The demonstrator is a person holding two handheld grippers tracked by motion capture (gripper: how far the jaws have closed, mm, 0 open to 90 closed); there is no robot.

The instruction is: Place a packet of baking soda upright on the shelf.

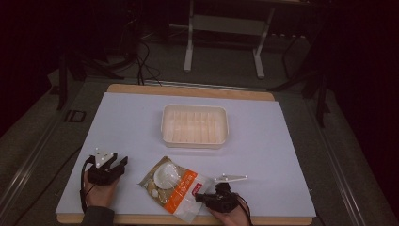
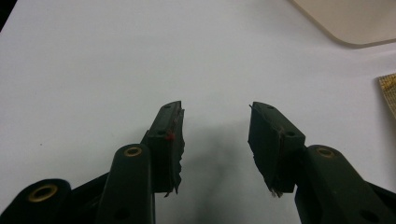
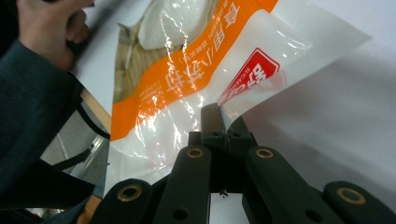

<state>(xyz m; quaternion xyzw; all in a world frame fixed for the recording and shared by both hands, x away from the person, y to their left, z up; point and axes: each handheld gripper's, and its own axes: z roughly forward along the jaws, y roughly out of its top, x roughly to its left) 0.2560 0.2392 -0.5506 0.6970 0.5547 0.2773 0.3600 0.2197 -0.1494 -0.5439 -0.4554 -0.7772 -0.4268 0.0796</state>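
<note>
Item one: a clear plastic food bag with an orange band and a red label patch (image 1: 175, 187), lying flat on the white-covered table (image 1: 263, 155) near its front edge, between your two hands; you have it pinched at its right-hand clear margin, likely because that edge is empty film and gives a thin lip to grip without crushing the pale round contents (image 1: 164, 176); the white lettering on the orange band and on the red patch is East Asian script, too creased and glared in the right claw view to read with confidence; no brand can be given. Item two: your right claw (image 3: 223, 125), jaws fully together on the bag's edge, the film caught between the pads; held low and nearly level with the table, which suits a lift or a drag. Item three: your left claw (image 2: 215, 135), jaws standing wide apart with nothing between them, resting over bare table to the left of the bag, apart from it; probably kept ready to steady or take the other end. Item four: a cream rectangular plastic tray with a ribbed floor (image 1: 195, 125), vacant, set at mid-table beyond the bag, well apart from it; a likely destination, judged from its position alone.
</note>
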